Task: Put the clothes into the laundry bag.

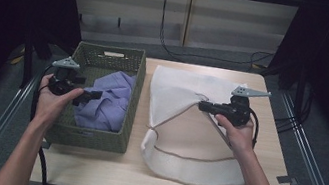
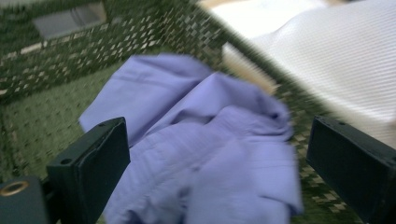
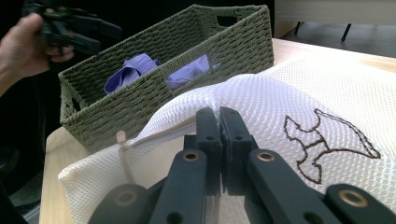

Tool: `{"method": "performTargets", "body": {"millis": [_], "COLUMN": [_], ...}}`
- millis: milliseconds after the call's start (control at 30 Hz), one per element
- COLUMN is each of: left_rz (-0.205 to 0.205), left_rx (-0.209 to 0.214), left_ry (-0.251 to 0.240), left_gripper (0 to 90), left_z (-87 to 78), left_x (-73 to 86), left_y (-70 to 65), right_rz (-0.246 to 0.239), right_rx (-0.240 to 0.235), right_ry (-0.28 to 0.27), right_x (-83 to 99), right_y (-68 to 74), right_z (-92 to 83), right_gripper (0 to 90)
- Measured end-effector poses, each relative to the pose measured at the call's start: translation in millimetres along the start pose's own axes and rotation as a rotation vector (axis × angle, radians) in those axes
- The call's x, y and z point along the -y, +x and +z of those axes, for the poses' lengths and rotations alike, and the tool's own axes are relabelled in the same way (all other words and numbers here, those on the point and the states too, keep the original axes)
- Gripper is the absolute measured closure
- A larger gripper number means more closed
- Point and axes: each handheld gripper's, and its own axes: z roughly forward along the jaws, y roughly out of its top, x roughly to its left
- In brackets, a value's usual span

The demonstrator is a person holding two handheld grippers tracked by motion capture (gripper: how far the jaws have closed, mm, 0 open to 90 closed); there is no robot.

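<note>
Cloth first: the purple garment [image 2: 205,149] lies crumpled in the woven green basket [image 1: 94,137], heaped toward the wall nearest the white mesh laundry bag [image 1: 177,92]. It looks light, soft and limp, so I judge it will drape and trail when lifted rather than hold any shape; a pinch on one of the raised folds near the middle of the heap should gather enough layers to keep it from slipping out. My left gripper [image 1: 95,94] hangs over the basket with its jaws spread wide on either side of the garment, nothing between the pads yet. My right gripper [image 3: 219,122] is clenched on the upper layer of the mesh bag at its opening, holding that edge lifted off the wooden table [image 1: 262,159]. The mesh looks thin and floppy too, with a brown drawstring [image 1: 192,157] along its lower part and a stitched brown figure [image 3: 322,144] on its face. Basket and bag sit just beside each other, so the carry across should be short.
</note>
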Motion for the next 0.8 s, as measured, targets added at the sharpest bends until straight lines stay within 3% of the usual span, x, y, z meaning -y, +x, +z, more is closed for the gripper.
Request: {"method": "performTargets", "body": {"millis": [233,400,533,600,633,800], "left_rz": [-0.021,0.047,0.043,0.038,0.053,0.028], "left_rx": [0.034,0.071,0.037,0.044,0.033,0.01], "left_ry": [0.083,0.153,0.208,0.249,0.265,0.26], "left_gripper": [5.1,4.2,4.0,4.1,4.6,4.5], "left_z": [22.8,34.9,50.4,55.6,57.3,61.8], "left_x": [5.5,4.4,6.5,7.0,6.9,6.1], "left_y": [16.5,9.2,10.7,14.1,14.5,19.8], "right_rz": [0.0,-0.012,-0.017,-0.014,-0.013,-0.016], "right_rx": [-0.005,-0.007,-0.007,-0.006,-0.007,-0.015], "right_ry": [-0.012,-0.005,-0.002,-0.005,-0.005,0.006], "right_x": [0.8,0.8,1.0,0.9,1.0,1.8], "right_y": [-2.4,-0.7,-0.4,-0.5,-0.7,-0.4], "right_z": [-1.1,1.7,1.9,1.6,1.5,3.0], "right_gripper": [87.9,88.0,87.9,87.9,87.9,88.0]}}
